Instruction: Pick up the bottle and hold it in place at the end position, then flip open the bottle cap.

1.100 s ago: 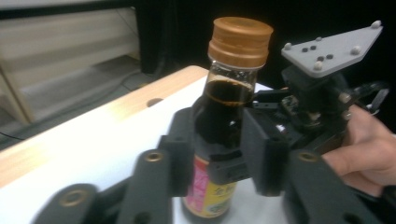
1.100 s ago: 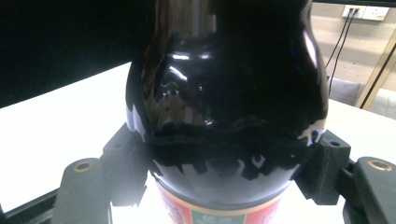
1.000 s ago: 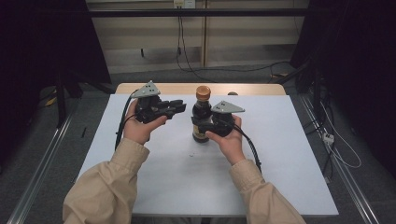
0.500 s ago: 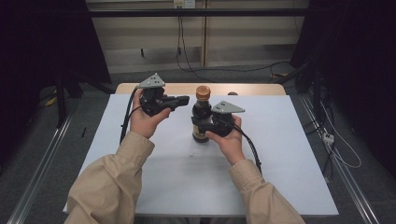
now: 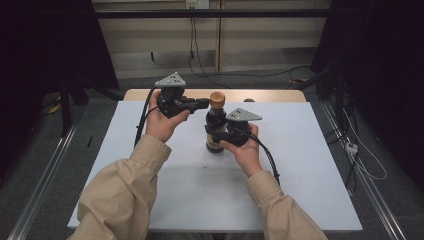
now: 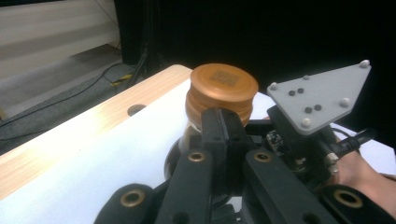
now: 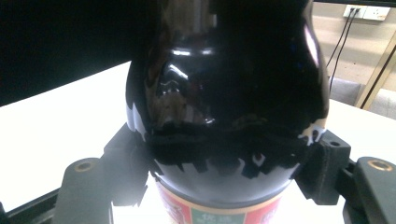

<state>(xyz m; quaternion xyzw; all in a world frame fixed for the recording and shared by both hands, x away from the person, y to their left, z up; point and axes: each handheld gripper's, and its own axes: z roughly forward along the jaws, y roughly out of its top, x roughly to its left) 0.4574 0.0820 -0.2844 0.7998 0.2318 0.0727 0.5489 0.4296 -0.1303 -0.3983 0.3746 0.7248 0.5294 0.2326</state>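
Two tongs work one bottle (image 5: 216,129) standing mid-bench (image 5: 300,165): the right tongs (image 5: 218,134) stay clamped round its dark belly, while the left tongs (image 5: 204,103), jaws nearly closed and empty, have swung in against the cap (image 6: 222,91), probably to unscrew it.

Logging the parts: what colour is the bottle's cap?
Coppery orange cap, clearest in the left gripper view.

We see a dark glass bottle (image 5: 216,130) standing upright on the white table (image 5: 200,190), slightly toward twelve o'clock of its centre. Its round copper-coloured cap (image 6: 223,88) is on; a red, green and white label (image 7: 219,212) wraps its base.
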